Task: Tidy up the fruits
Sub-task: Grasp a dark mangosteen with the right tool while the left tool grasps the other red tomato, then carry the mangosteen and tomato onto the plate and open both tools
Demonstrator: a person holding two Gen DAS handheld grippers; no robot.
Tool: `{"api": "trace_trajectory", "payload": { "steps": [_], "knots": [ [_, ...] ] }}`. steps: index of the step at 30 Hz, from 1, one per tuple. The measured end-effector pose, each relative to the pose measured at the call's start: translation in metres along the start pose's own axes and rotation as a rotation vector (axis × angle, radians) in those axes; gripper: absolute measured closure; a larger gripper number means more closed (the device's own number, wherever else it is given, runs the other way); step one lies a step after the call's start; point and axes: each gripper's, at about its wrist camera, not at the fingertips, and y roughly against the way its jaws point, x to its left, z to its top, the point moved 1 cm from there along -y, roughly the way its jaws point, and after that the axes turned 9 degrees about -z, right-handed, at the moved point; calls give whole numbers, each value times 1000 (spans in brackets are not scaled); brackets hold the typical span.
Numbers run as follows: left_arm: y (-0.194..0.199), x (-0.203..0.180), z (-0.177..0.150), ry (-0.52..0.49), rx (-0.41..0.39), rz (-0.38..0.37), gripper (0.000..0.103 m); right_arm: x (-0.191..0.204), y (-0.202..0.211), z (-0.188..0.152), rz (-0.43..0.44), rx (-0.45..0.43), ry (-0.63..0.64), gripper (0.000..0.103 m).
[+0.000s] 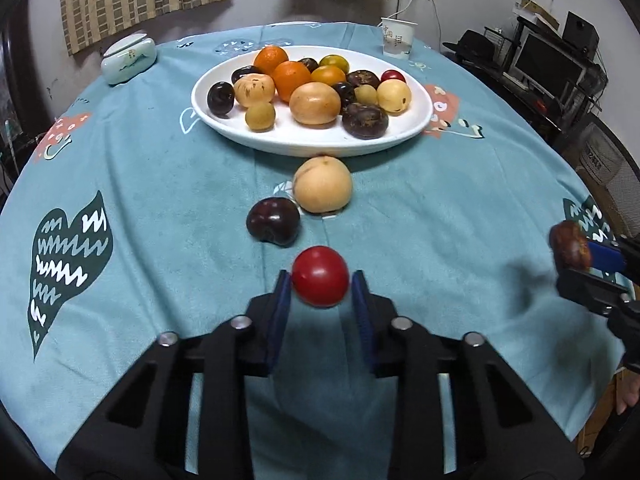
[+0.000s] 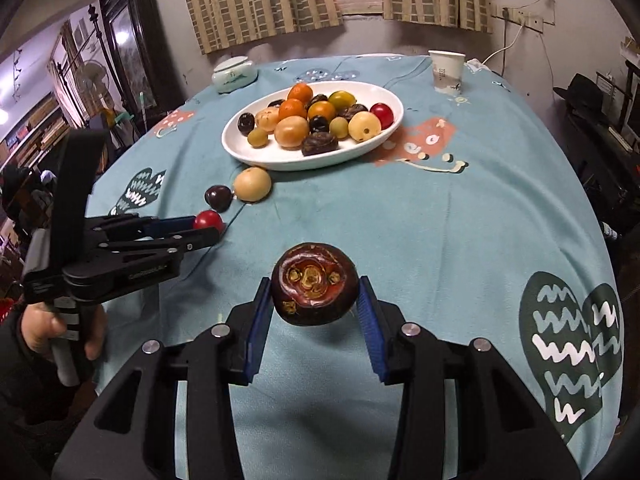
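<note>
My left gripper (image 1: 320, 282) is shut on a small red fruit (image 1: 320, 275), held just over the teal tablecloth; the right wrist view shows that gripper (image 2: 210, 227) from the side with the red fruit (image 2: 208, 220) at its tip. My right gripper (image 2: 314, 294) is shut on a dark brown fruit (image 2: 314, 284) lifted off the cloth, which also shows at the right edge as the brown fruit (image 1: 568, 246). Ahead of the left gripper lie a dark plum (image 1: 273, 221) and a tan round fruit (image 1: 323, 185). Behind them a white oval plate (image 1: 312, 144) holds several fruits.
A paper cup (image 1: 396, 38) stands behind the plate at the right, a pale lidded jar (image 1: 128, 58) at the back left. The round table (image 2: 460, 240) drops off on all sides. A person's hand (image 2: 40, 328) grips the left gripper's handle at the table's left edge.
</note>
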Motion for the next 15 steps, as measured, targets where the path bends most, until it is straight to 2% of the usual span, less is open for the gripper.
{"api": "trace_trajectory", "payload": {
  "steps": [15],
  "knots": [
    [16, 3, -2, 13, -35, -17, 74, 6, 8, 6, 11, -16, -8, 60]
  ]
}}
